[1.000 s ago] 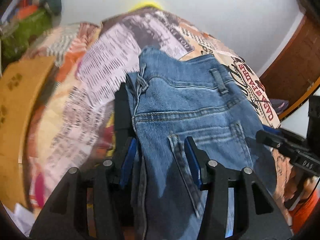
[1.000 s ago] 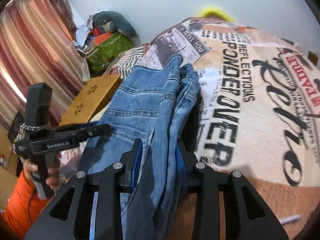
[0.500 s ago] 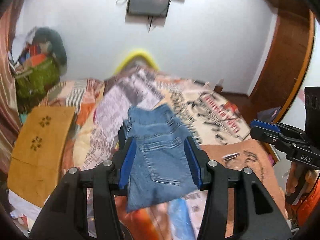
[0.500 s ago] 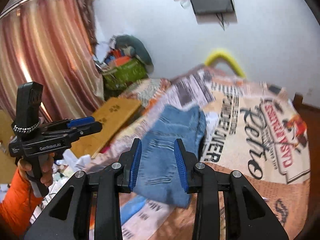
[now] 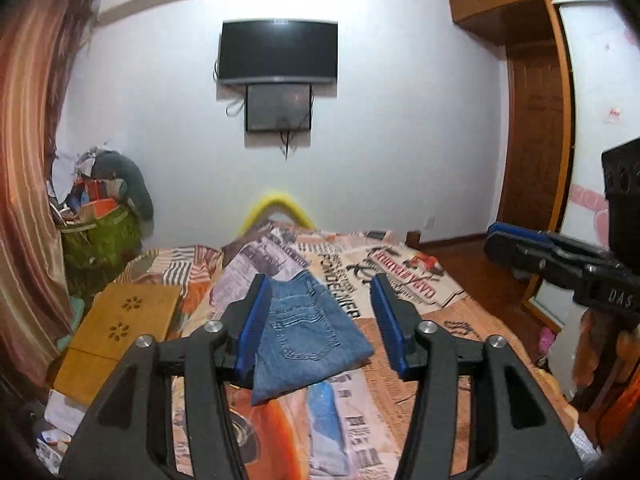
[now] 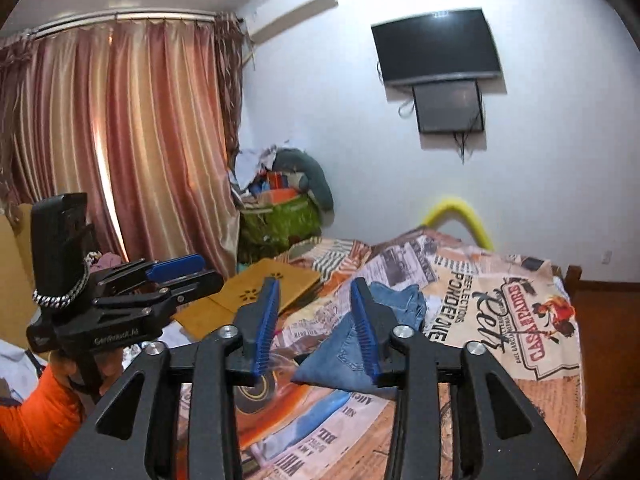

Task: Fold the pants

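Bedroom wall carrying a television (image 5: pixel 278 51); folded pants (image 5: pixel 308 336) are lying on the bed (image 5: pixel 420 360). Left gripper (image 5: pixel 318 322) and right gripper (image 6: pixel 314 326) are hovering above, fingers releasing wider, grasping nothing.

A black television (image 5: pixel 278 50) hangs on the white wall straight beyond the fingers, a smaller dark screen (image 5: pixel 279 107) just beneath it. Left of the fingers lie a tan perforated board (image 5: pixel 124 320), a heaped green bag (image 6: pixel 280 220) and striped curtains (image 6: pixel 120 136). A yellow curved headboard (image 5: pixel 278 206) rises beyond the printed bedspread (image 6: pixel 500 312).
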`<state>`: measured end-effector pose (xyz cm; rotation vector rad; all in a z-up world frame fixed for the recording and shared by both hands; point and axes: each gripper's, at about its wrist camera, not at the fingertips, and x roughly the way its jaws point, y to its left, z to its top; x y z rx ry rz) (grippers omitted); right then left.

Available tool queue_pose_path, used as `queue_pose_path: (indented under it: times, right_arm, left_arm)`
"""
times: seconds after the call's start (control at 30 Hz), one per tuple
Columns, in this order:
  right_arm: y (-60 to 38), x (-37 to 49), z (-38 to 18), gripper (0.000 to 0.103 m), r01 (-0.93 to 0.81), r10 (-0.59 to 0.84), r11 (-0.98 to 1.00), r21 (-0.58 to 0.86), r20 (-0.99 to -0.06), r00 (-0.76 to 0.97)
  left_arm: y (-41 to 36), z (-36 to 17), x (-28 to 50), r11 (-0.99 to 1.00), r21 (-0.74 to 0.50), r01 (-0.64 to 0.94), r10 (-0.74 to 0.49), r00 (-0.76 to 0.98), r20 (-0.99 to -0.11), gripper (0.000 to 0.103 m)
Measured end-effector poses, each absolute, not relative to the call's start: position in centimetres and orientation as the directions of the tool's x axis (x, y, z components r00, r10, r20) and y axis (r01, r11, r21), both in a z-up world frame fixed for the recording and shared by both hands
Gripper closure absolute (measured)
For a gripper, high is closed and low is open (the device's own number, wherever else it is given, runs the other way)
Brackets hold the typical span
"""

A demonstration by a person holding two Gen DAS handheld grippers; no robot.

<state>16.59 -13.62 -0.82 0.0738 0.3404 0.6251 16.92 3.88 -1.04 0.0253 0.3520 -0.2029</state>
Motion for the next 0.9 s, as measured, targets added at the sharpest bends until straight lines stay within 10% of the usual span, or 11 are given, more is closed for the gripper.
queue_pose_path:
  times: [0.23, 0.4, 0.6, 0.9]
  right_arm:
    - [-13.7, 12.6, -0.8, 0.023, -0.546, 0.564, 0.826, 0.142, -0.243, 0.789]
    - [-14.2, 11.6, -0.7, 0.019, -0.539, 0.564, 0.826, 0.167, -0.216, 0.797]
    - [-14.6, 10.3, -1.0, 0.0, -0.499, 0.523, 0.852, 0.16, -0.201, 0.828]
    - [-14.6, 10.1, -1.5, 0.0, -0.469, 0.493, 0.87, 0.154, -0.207, 0.845]
  left_arm:
    - [3.3, -0.3, 11.5, 0.983, -0.022, 0.181, -0.181, 0.953, -0.242, 0.017]
    - [3.2, -0.3, 10.3, 0.988, -0.007, 0.151, -0.149, 0.964, -0.22, 0.001]
    - [3.4, -0.7, 9.8, 0.988, -0.039, 0.149, -0.154, 0.961, -0.231, 0.001]
    - [3.4, -1.0, 9.1, 0.99, -0.029, 0.138, -0.141, 0.966, -0.215, 0.001]
